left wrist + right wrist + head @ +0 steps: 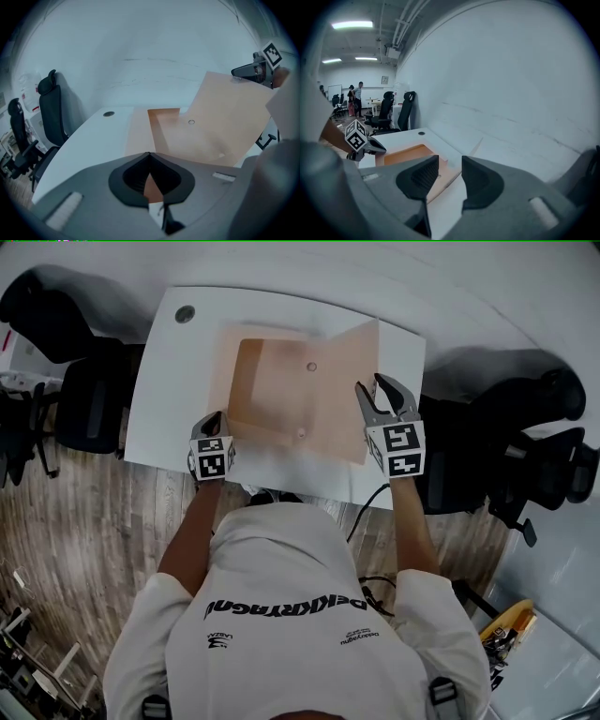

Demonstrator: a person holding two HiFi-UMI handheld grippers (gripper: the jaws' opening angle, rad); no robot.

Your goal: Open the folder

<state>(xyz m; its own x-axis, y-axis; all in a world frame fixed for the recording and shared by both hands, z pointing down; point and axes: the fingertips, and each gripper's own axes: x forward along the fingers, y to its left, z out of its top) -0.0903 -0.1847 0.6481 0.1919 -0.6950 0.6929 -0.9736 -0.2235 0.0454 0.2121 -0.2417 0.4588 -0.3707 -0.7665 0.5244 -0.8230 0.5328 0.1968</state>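
A tan folder (281, 381) lies on the white table (178, 381). Its cover flap (352, 362) stands raised and tilted on the right, and the darker inside (164, 124) shows. My left gripper (216, 418) sits at the folder's near left corner, its jaws (149, 154) closed with a strip of tan folder between them. At the flap's right edge is my right gripper (373, 386), which the left gripper view shows by the flap's top corner (244, 71). Its jaws (450, 161) stand apart, the flap's edge (447, 180) running just below the gap with no pad pressing on it.
A round cable hole (184, 313) is at the table's far left. Black office chairs stand to the left (84, 399) and right (530, 418) of the table. A white wall (154, 42) runs behind it. People (355, 96) stand far off in the room.
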